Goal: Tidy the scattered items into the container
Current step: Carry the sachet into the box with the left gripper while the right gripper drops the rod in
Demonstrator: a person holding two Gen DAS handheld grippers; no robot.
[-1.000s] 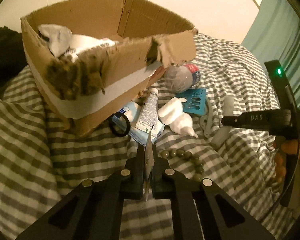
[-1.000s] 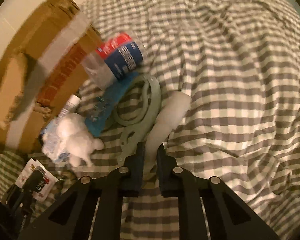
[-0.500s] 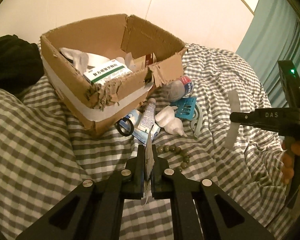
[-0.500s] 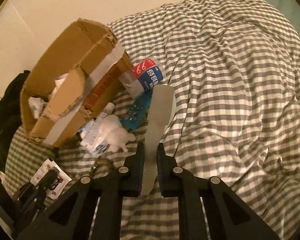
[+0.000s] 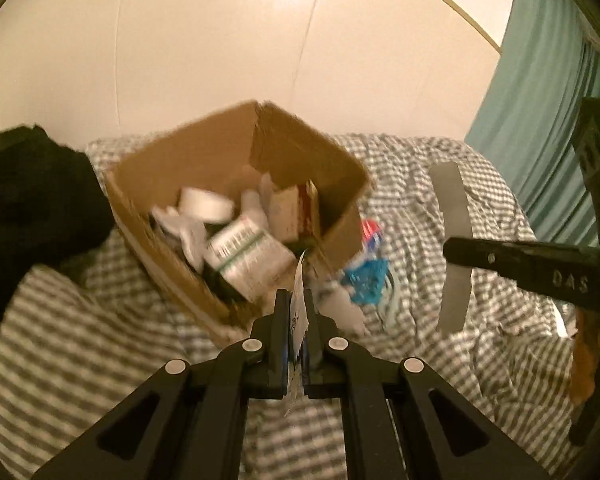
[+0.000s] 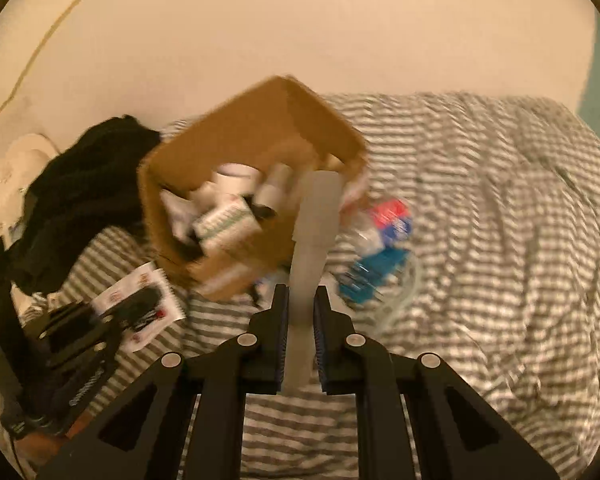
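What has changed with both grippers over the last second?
Both rose off the checked bedspread. The left gripper lifted its white sachet, the right gripper its flat grey paddle-shaped strip, toward the open cardboard box. Both grips stayed shut; the clutter beside the box stayed put.

The right gripper (image 6: pixel 300 312) clamps a flat grey strip (image 6: pixel 314 216) that stands up in front of the open cardboard box (image 6: pixel 236 152) on the checked bed (image 6: pixel 480 208). Beside the box lie a bottle (image 6: pixel 384 220) and blue packet (image 6: pixel 372 272). At left, the left gripper (image 6: pixel 140 308) pinches a white sachet (image 6: pixel 140 304).
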